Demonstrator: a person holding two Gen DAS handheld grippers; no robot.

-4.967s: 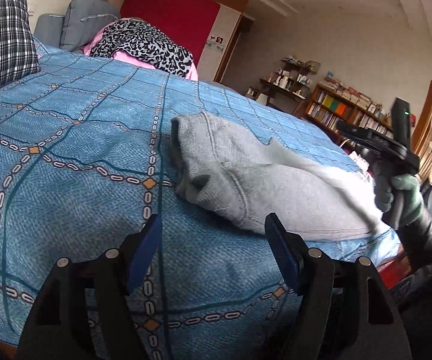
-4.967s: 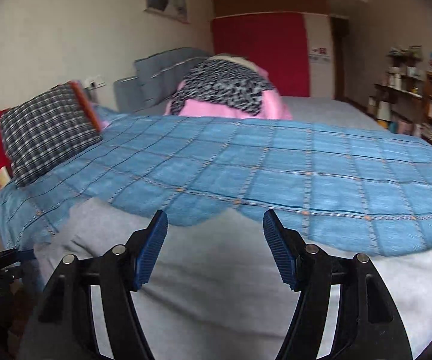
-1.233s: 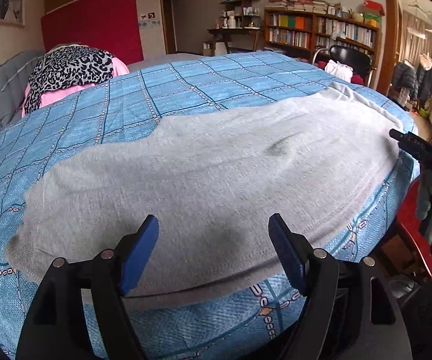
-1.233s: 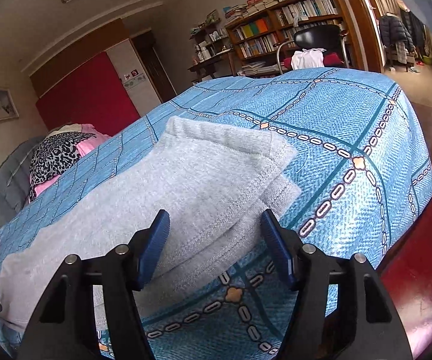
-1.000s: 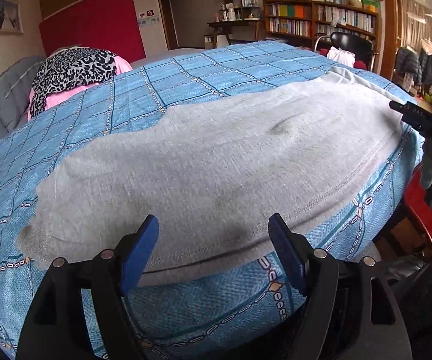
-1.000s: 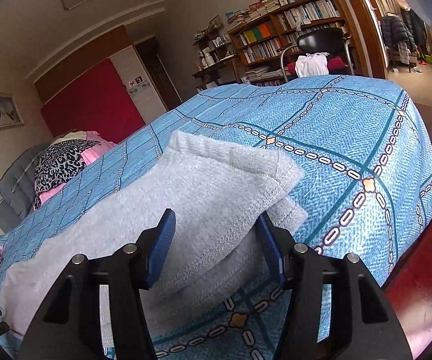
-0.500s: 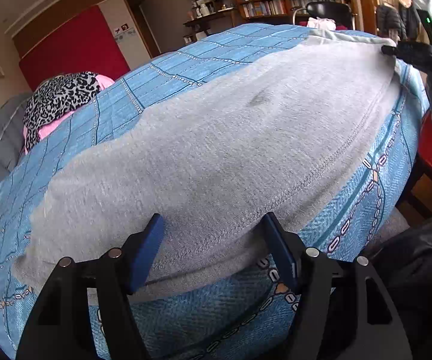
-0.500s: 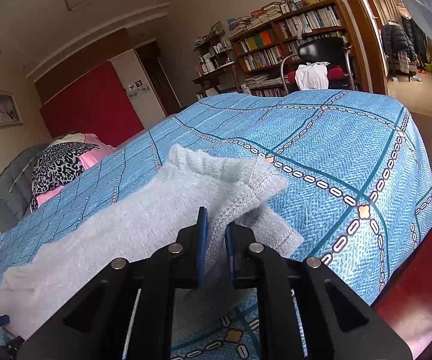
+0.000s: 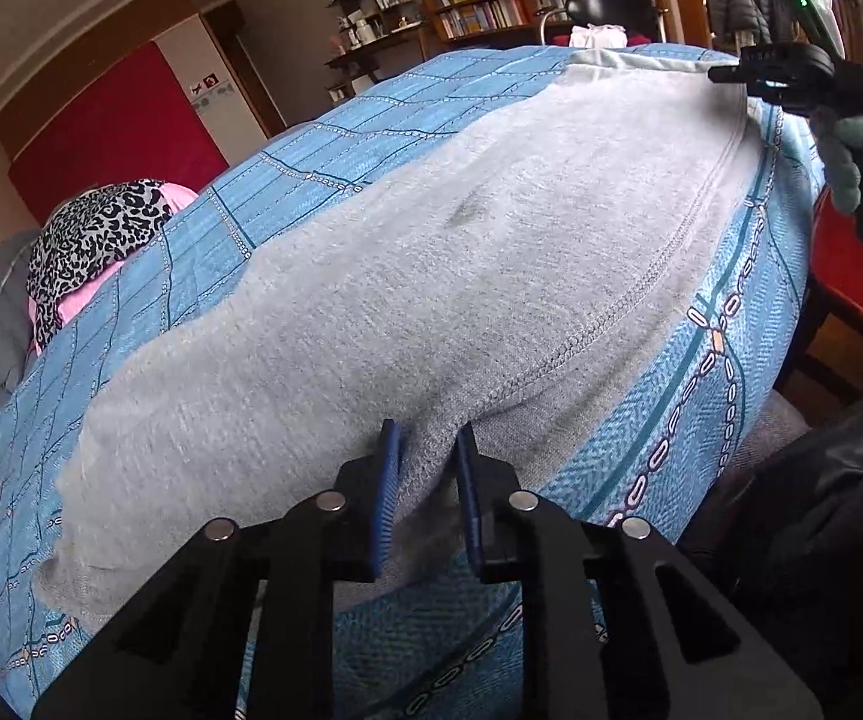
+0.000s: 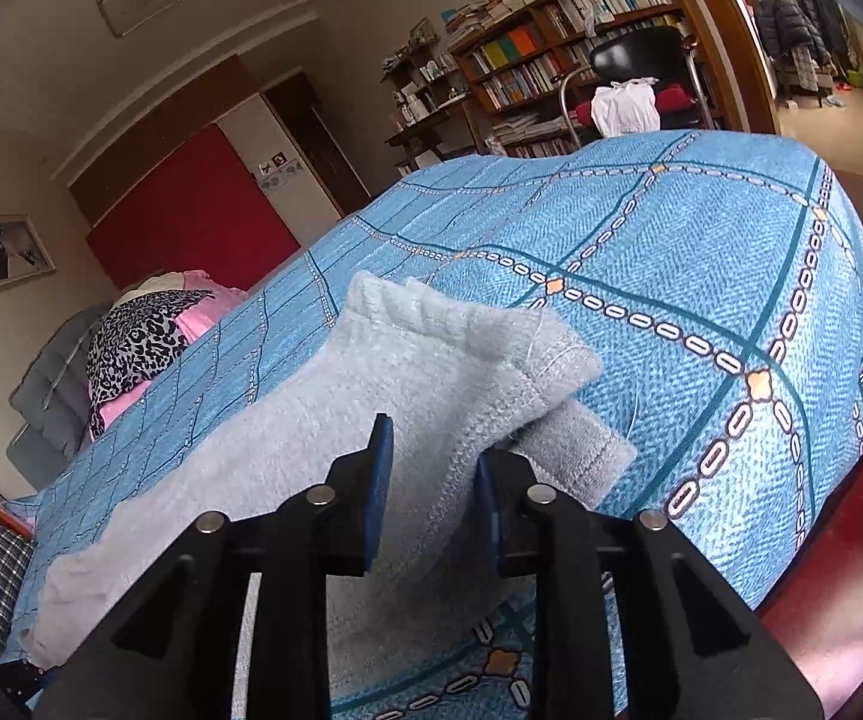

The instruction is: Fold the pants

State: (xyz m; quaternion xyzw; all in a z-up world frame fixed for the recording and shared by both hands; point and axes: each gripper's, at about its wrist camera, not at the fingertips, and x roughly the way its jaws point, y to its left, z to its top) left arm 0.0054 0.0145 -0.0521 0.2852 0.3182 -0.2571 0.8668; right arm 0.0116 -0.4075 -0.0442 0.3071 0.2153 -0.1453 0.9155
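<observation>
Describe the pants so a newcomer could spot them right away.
Start at the bed's blue checked cover. Along its near edge lie the grey fleece pants, stretched out flat, both hand-held grippers pinching them. Unlike the leopard-print pile near the far end, they are plain grey with a stitched seam and ribbed cuffs.
</observation>
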